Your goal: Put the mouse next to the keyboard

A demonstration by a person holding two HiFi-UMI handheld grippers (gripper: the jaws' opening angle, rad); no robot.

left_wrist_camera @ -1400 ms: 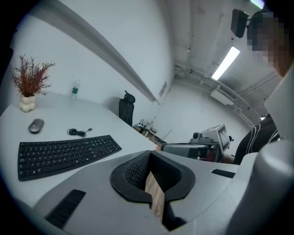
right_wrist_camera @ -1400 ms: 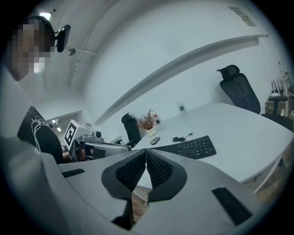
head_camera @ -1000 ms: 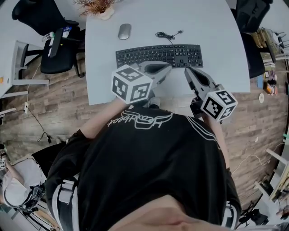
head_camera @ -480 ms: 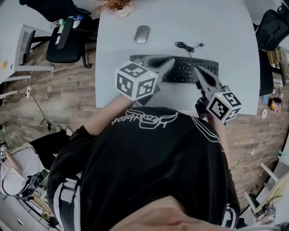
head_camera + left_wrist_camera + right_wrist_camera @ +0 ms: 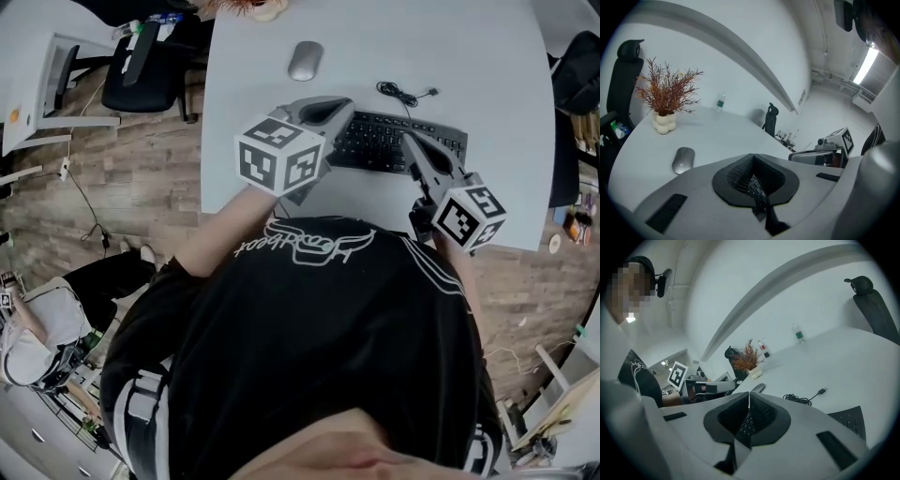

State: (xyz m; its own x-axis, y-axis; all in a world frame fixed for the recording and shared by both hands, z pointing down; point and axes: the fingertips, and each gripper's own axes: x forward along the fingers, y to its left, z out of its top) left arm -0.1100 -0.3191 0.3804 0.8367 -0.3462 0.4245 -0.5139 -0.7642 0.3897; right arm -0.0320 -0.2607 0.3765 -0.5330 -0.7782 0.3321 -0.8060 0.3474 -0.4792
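1 mouse [image 5: 305, 61], 1 keyboard [image 5: 386, 141], 1 cable [image 5: 403, 92], 1 plant [image 5: 667, 93].

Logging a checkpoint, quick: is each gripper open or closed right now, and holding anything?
Left gripper: closed, holding nothing.
Right gripper: closed, holding nothing.

I hold both grippers out ahead of my chest, in the upper middle of the head view. My left gripper [image 5: 339, 106] points toward the upper right of the frame. Its jaws are pressed together with nothing gripped between them. My right gripper [image 5: 412, 142] sits right of centre and points up and slightly left, its jaws likewise closed and empty. My bare left forearm [image 5: 221, 242] reaches forward from a black sleeve.
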